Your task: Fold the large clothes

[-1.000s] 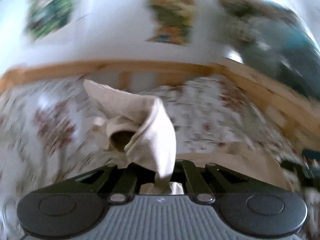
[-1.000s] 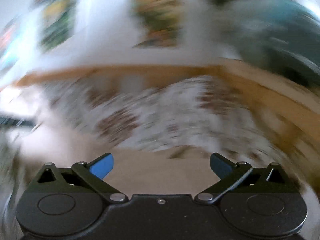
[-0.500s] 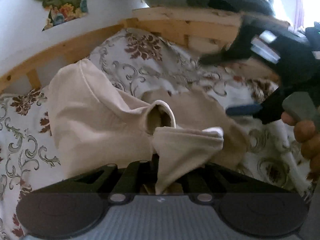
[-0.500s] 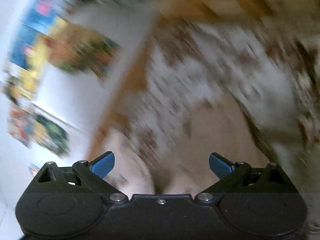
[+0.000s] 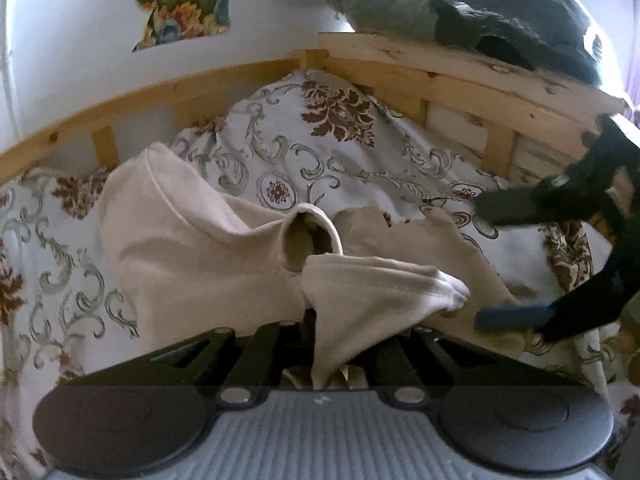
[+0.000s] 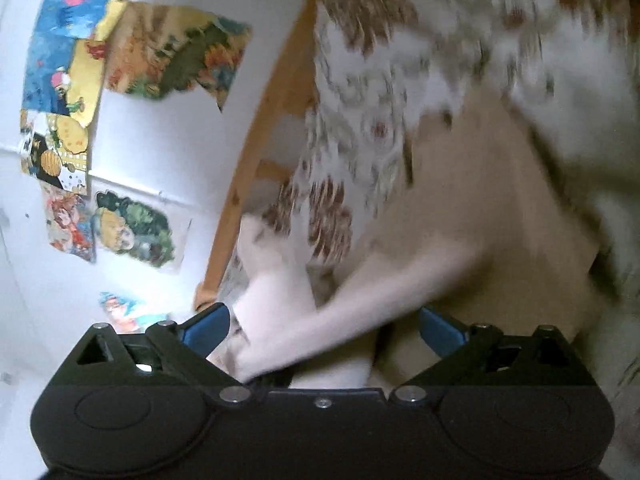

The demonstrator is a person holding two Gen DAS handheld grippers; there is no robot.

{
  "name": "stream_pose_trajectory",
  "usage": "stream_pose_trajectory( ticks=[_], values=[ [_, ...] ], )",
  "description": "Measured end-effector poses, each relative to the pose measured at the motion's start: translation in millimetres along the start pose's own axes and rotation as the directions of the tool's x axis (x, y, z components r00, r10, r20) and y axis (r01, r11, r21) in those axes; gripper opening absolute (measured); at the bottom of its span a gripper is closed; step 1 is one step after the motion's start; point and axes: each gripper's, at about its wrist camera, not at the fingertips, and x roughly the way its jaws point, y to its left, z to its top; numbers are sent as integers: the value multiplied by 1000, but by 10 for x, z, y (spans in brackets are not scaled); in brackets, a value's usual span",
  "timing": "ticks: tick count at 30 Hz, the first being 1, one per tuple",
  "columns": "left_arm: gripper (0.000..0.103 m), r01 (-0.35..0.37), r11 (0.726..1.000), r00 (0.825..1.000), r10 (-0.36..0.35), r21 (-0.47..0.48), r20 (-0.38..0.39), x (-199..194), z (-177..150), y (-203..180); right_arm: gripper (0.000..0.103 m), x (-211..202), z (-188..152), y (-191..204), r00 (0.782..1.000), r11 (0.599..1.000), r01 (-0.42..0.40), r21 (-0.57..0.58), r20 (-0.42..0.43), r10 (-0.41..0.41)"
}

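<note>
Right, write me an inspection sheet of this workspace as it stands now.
Surface: bed sheet with a floral pattern, rumpled.
Job's things: beige garment lying crumpled on the sheet, a sleeve opening facing the left camera.
Clutter: dark bundle on the wooden bed frame.
Grippers: left gripper shut on a fold of the garment; right gripper open, cloth between its blue fingers.
Cables: nothing seen.
Surroundings: white wall with colourful pictures.
</note>
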Motion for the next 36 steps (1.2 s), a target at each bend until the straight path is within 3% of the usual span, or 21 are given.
stream_pose_trajectory(
  ticks=[2,4,6,8,10,12,14,17,20,21,22,26,28,29,31,33,36],
  values=[
    [3,14,998,1000,-16,64,17,-41,-40,-94,100,73,2,-88,1000,998,3,57,-13,-2],
    [3,66,983,997,-73,169,36,-121,-139,-232,98,108,54,-162,999,996,41,74,32,-43],
    [3,114,948,992,-125,296,19,-164,-283,-415,97,90,128,-149,989,993,111,46,89,-115],
    [3,137,902,990,-141,408,-19,-163,-459,-592,97,63,172,-95,982,991,135,-13,132,-132],
    [3,140,870,990,-133,473,-48,-125,-601,-697,98,64,195,-77,986,992,113,-50,126,-106],
    [4,153,860,988,-141,487,-61,-99,-687,-722,98,141,193,-101,990,991,121,-63,86,-115],
    [6,184,864,983,-170,469,-72,-89,-720,-683,98,267,183,-116,988,984,150,-100,55,-145],
    [11,222,873,975,-206,434,-84,-85,-726,-600,88,448,132,-52,977,955,208,-210,10,-211],
    [19,262,893,965,-252,366,-77,-82,-713,-488,68,571,71,27,963,908,258,-329,8,-271],
    [20,284,900,959,-275,332,-75,-96,-716,-432,53,584,57,32,959,896,270,-352,14,-283],
    [24,309,906,951,-302,289,-70,-114,-722,-362,45,591,50,24,958,890,273,-364,17,-287],
    [32,436,879,900,-433,194,-60,-297,-653,-70,37,578,33,-30,961,896,267,-356,26,-276],
    [35,460,867,886,-460,192,-48,-439,-590,76,35,569,31,-40,960,896,273,-351,36,-278],
    [43,467,864,882,-470,188,-30,-538,-565,169,34,566,29,-41,959,894,275,-353,41,-279],
    [62,453,878,886,-462,154,27,-702,-531,387,34,564,24,-32,957,888,286,-361,55,-286],
    [70,427,899,897,-434,94,79,-764,-490,589,33,571,7,-22,952,875,300,-381,66,-298],
    [82,334,940,935,-322,-67,149,-692,-519,961,33,587,-16,-9,949,866,309,-394,74,-305]
  ],
)
